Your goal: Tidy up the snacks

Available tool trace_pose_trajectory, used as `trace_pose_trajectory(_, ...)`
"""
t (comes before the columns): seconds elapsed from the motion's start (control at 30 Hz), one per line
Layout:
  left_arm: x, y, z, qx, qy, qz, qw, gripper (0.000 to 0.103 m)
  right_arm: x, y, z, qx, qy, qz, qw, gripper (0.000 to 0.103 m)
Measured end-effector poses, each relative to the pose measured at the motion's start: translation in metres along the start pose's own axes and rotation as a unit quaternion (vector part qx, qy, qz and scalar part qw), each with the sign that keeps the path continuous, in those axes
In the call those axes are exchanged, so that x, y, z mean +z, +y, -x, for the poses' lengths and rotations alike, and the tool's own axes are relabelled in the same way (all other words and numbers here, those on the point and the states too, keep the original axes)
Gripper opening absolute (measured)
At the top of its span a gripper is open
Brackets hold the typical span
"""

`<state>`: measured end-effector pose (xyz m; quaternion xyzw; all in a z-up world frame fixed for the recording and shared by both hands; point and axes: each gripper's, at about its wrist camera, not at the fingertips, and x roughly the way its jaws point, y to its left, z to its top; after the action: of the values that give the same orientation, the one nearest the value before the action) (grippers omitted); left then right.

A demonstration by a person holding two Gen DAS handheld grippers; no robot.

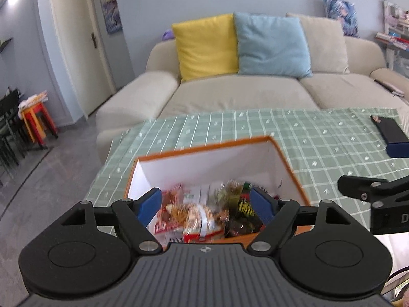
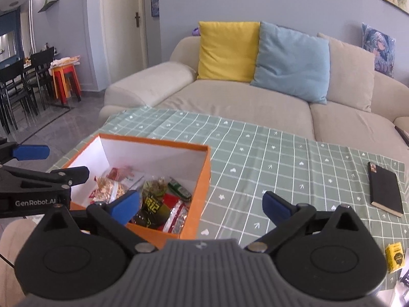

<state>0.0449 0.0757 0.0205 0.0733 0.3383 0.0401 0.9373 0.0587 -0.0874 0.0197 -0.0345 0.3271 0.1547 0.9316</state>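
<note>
An orange box (image 1: 219, 143) with white inner walls stands on the green checked tablecloth (image 1: 319, 138); it also shows in the right wrist view (image 2: 202, 176). Inside lie several snack packets (image 1: 196, 215), seen too in the right wrist view (image 2: 153, 202). My left gripper (image 1: 207, 204) is open and empty, held over the box's near side. My right gripper (image 2: 202, 204) is open and empty, above the box's right front corner. A small yellow snack box (image 2: 395, 255) lies on the cloth at the right. The left gripper also appears in the right wrist view (image 2: 38, 163).
A dark notebook (image 2: 386, 189) lies on the cloth to the right, also in the left wrist view (image 1: 391, 133). A beige sofa (image 2: 230, 102) with yellow, blue and beige cushions stands behind the table. Red and orange stools (image 2: 66, 81) and dark dining chairs (image 2: 18, 89) stand far left.
</note>
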Motion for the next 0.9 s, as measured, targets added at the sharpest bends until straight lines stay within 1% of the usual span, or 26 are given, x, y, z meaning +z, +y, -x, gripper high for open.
trace_pose_trajectory(0.17, -0.009, 0.005, -0.008, 0.004, 0.026, 0.006, 0.9996, 0.092, -0.007, 0.004, -0.012, 0.002, 0.022, 0.008, 1.0, 0.099)
trace_pose_trajectory(0.37, -0.012, 0.006, -0.01, 0.003, 0.039, 0.01, 0.9992, 0.092, -0.01, 0.008, -0.016, 0.002, 0.032, 0.012, 0.999, 0.099)
trace_pose_trajectory(0.9, -0.01, 0.003, -0.008, 0.003, 0.041, 0.01, 0.9991, 0.092, -0.011, 0.006, -0.02, 0.001, 0.038, 0.007, 0.999, 0.099)
